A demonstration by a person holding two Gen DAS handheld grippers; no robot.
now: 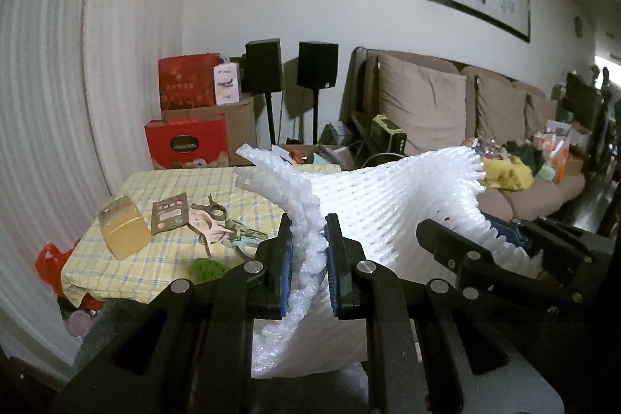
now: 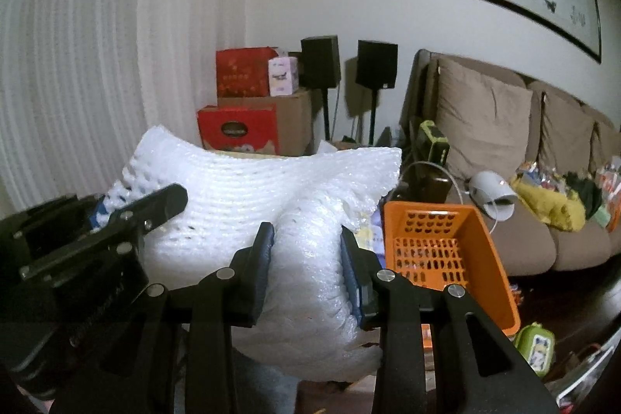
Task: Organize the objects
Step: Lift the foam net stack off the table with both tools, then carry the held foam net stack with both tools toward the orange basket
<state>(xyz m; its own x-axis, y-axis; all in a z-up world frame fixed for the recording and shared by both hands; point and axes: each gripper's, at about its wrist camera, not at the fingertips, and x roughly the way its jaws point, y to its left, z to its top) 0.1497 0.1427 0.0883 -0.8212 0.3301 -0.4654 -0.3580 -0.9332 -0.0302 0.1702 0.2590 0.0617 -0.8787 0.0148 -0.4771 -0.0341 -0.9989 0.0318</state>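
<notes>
A white foam net sheet [image 1: 388, 204] hangs in the air between both grippers. My left gripper [image 1: 308, 231] is shut on its bunched left edge. My right gripper [image 2: 306, 239] is shut on a bunched wad of the same sheet [image 2: 240, 189]. The right gripper also shows in the left wrist view [image 1: 485, 239], and the left gripper shows in the right wrist view [image 2: 128, 204] at the sheet's left edge. An orange perforated basket [image 2: 438, 251] sits just right of my right gripper.
A table with a yellow checked cloth [image 1: 163, 258] holds a yellow packet [image 1: 124, 227], a brown card [image 1: 169, 216], scissors [image 1: 211, 210] and a green item [image 1: 207, 266]. Red boxes [image 1: 186, 142], speakers [image 1: 316, 64] and a cluttered brown sofa [image 1: 504, 127] stand behind.
</notes>
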